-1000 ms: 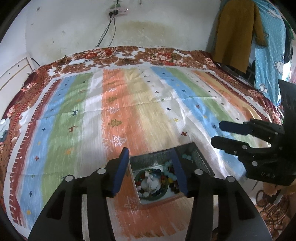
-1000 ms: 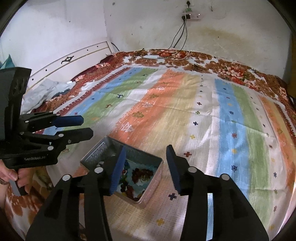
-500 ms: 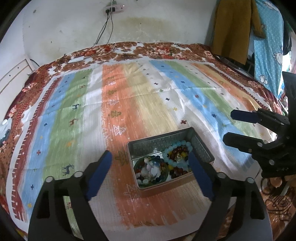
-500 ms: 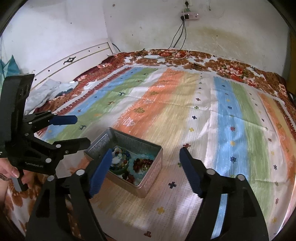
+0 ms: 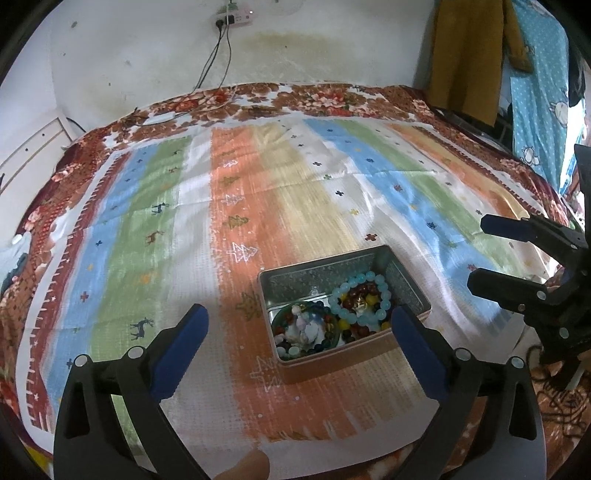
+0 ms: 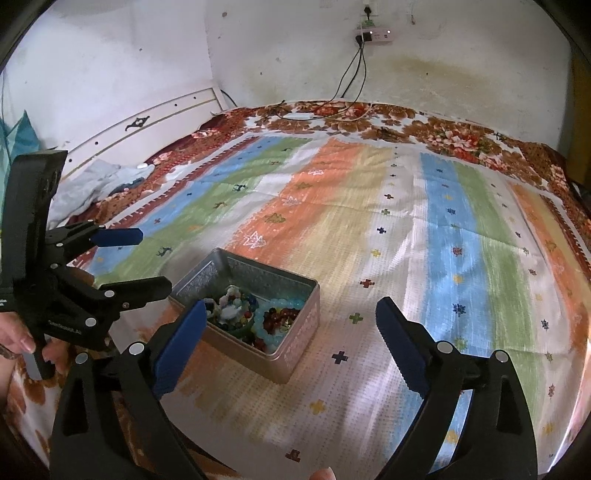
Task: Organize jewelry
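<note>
Tin box: a silver rectangular tin box with no lid on it stands on the striped bedspread, on an orange stripe near the front edge of the bed.
Contents: the box is filled with bead jewelry. A light blue bead bracelet lies in its right part as the left wrist view shows it, and it circles a dark red bead bracelet. In the other part lies a dark green ring-shaped piece with pale stones inside it (I cannot tell exactly what these are). Small beads of mixed colours lie around it on the bottom.
Left gripper: the left gripper is above the box, its jaws are wide and opening. The box is seen between the blue pads, but the pads do not touch it, and they hold nothing.
Right gripper: the right gripper is also wide and opening, and it grips nothing. In its own view the box is under the left pad, and the right pad is over bare bedspread.
Hand: a hand holds the handle of the left gripper at the edge of the right wrist view.
Wall: a power strip with cables hangs on the white wall behind the bed.
</note>
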Tool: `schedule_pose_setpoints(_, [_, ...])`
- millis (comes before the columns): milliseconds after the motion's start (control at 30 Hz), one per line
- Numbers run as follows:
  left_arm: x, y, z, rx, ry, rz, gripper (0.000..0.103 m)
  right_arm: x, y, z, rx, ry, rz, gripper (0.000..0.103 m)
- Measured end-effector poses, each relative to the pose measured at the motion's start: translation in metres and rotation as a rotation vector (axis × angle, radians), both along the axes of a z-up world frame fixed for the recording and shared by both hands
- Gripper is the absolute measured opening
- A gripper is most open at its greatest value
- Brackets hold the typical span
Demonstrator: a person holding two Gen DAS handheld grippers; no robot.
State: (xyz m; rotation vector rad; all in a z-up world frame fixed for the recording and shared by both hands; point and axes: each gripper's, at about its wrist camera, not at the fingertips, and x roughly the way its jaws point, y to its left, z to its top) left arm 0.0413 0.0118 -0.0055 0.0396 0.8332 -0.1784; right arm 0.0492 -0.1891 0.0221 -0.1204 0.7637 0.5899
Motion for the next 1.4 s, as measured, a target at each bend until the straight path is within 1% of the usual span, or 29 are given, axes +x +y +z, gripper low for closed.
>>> schedule_pose_setpoints(200, [-0.0042,-0.0083,-0.0015,0.033,-0.009,-0.007,0.097,0.0014,-0.001,-0.0021,0.001,0.004,0.003,0.093])
schedule_pose_setpoints(567, [-0.0027,-0.0043,-0.0025,0.009,-0.004,0.027,0.097,0.0016,-0.0014,-0.0038,0.016,0.023,0.004,0.093])
schedule_pose_setpoints(1233, [-0.0055,-0.0058,-0.0014,0.002,-0.012,0.009,0.097,-0.0047,0.0016,-0.0044,0.022,0.009,0.027,0.093])
schedule_pose_setpoints(1400, [-0.0045,-0.0069,-0.0027,-0.009,0.006,-0.001,0.097,-0.005,0.001,-0.005,0.027,0.008,0.026,0.093])
